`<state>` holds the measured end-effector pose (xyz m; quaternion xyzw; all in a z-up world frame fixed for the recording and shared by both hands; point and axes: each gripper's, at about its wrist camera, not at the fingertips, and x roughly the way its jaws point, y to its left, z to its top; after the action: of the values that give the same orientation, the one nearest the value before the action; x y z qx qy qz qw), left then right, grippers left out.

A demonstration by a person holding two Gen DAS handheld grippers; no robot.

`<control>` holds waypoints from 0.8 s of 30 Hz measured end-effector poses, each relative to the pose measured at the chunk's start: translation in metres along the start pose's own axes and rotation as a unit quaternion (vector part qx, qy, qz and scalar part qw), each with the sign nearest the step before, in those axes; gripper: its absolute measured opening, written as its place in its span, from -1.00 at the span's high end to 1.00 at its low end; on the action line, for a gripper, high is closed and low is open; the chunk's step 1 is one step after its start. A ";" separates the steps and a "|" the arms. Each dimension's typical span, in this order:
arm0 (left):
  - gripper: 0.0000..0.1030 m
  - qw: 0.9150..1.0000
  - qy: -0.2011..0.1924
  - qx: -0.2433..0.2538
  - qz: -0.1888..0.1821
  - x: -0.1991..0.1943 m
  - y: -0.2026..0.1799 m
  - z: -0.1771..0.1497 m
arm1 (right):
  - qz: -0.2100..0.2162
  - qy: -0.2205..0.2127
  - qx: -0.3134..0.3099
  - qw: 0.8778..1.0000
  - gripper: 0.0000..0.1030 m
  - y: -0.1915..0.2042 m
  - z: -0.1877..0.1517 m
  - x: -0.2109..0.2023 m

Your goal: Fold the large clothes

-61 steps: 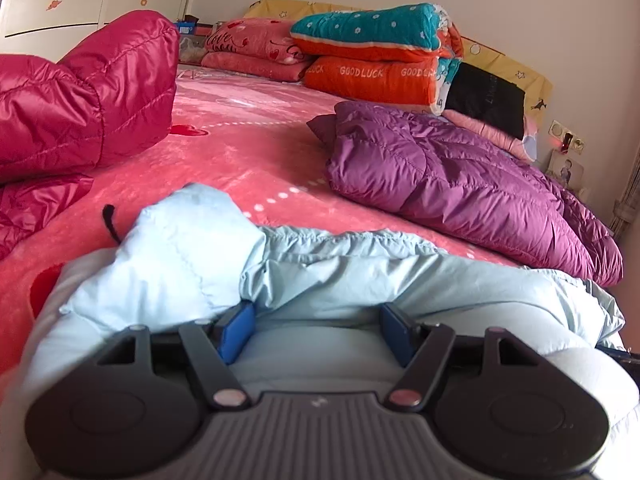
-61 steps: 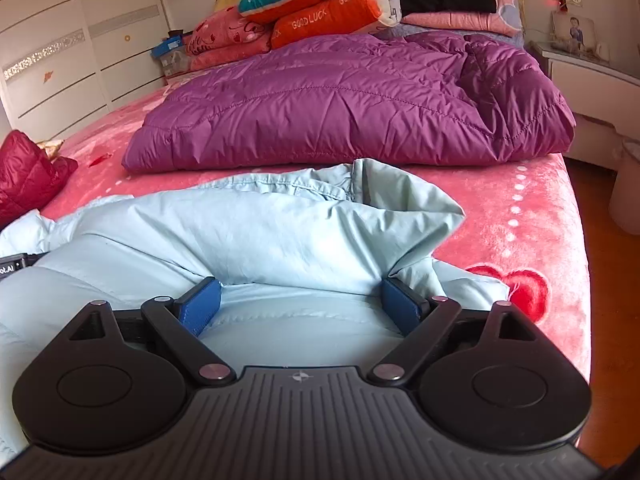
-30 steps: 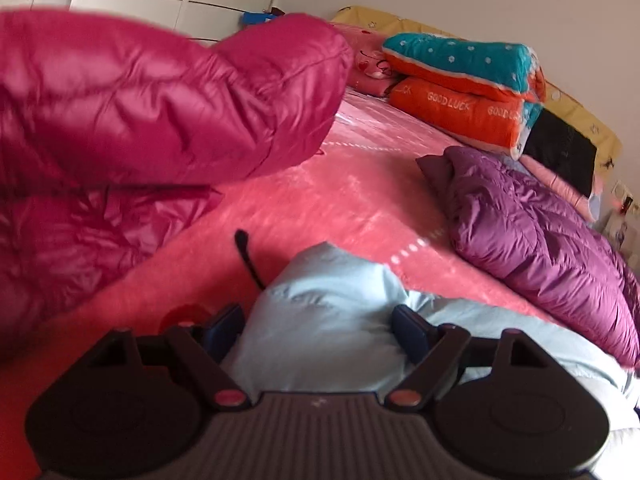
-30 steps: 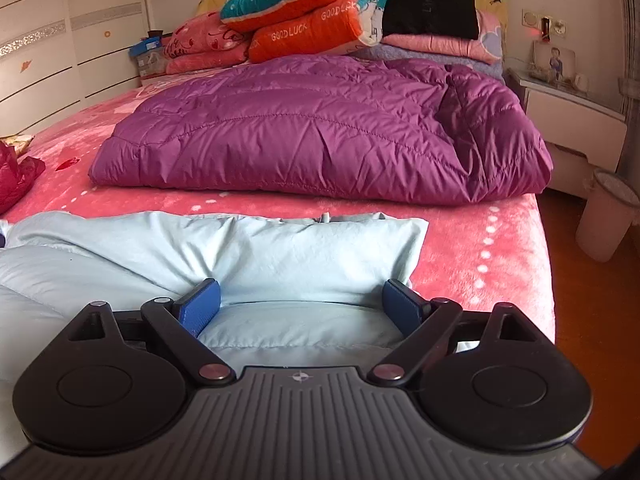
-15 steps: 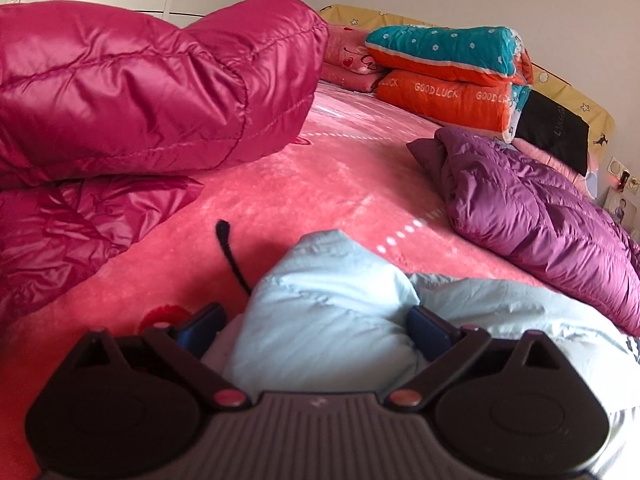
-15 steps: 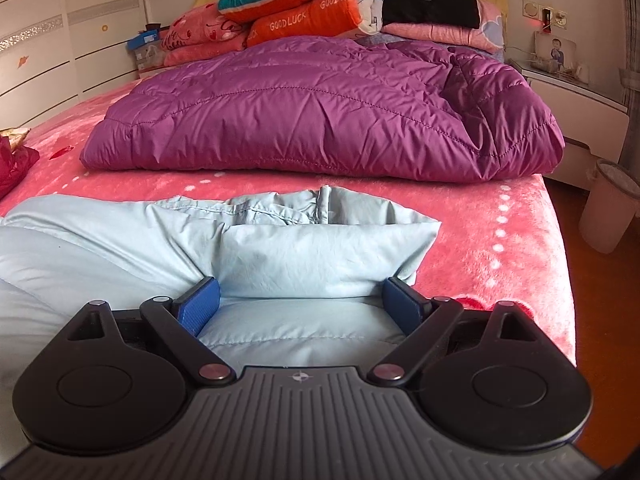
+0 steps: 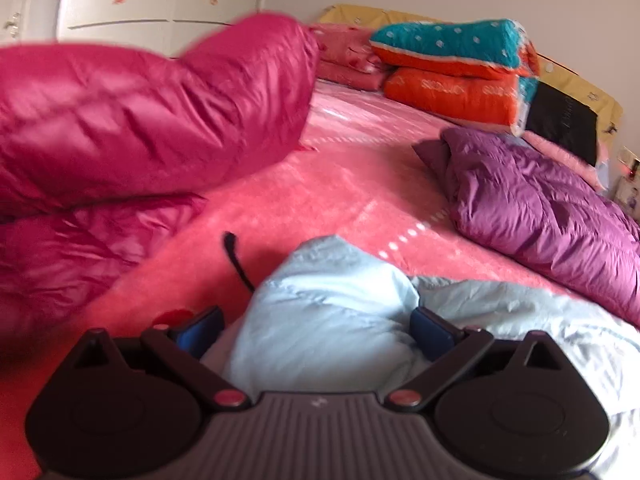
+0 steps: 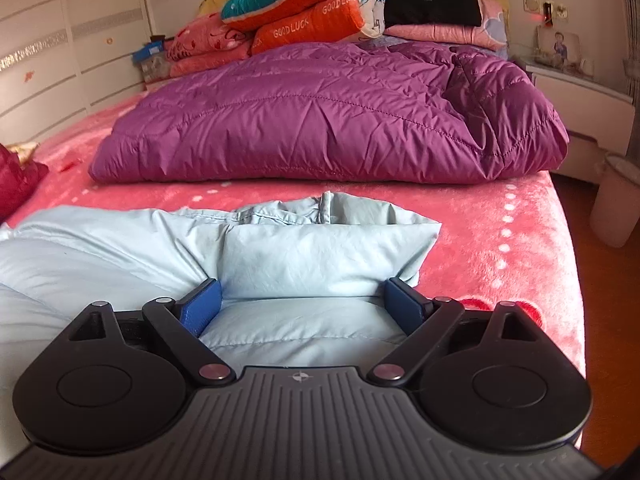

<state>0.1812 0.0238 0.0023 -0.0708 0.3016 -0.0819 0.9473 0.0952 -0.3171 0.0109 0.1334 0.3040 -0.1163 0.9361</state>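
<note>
A pale blue down jacket (image 8: 120, 256) lies folded on the pink bed (image 8: 500, 216). It also shows in the left wrist view (image 7: 332, 304). My left gripper (image 7: 316, 330) is open, its blue pads either side of a puffed fold at the jacket's left end. My right gripper (image 8: 302, 304) is open, its pads either side of a folded flap at the jacket's right end. A thin black cord (image 7: 236, 256) lies on the bed beside the jacket.
A folded purple down jacket (image 8: 328, 120) lies behind the blue one. A magenta down jacket (image 7: 132, 128) is piled at the left. Folded quilts (image 8: 320, 4) are stacked at the headboard. A nightstand (image 8: 580, 96) and a bin (image 8: 616, 204) stand right of the bed.
Both grippers have stayed open. The left view swung and blurs with motion, the blue fold still between its pads. The right gripper eased slightly closer to the flap.
</note>
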 end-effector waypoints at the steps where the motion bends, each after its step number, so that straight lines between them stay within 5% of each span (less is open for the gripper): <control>1: -0.92 1.000 -0.006 -0.008 0.007 -0.008 0.000 0.001 | 0.009 -0.006 0.009 1.000 -1.00 -0.004 0.001 -0.006; 9: -0.93 0.997 -0.042 -0.056 -0.022 -0.098 0.000 0.000 | -0.011 -0.085 0.046 0.995 -1.00 -0.037 -0.005 -0.086; 14: -0.94 0.997 -0.036 -0.049 -0.043 -0.155 -0.006 -0.010 | -0.017 -0.072 0.131 0.989 -1.00 -0.072 -0.028 -0.126; 24: -0.95 0.997 -0.016 -0.038 -0.066 -0.251 0.004 -0.048 | -0.002 -0.045 0.136 0.990 -1.00 -0.077 -0.069 -0.212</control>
<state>-0.0480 0.0737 0.1030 -0.1277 0.2843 -0.1319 0.9410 -0.1320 -0.3381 0.0701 0.2531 0.2431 -0.1641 0.9219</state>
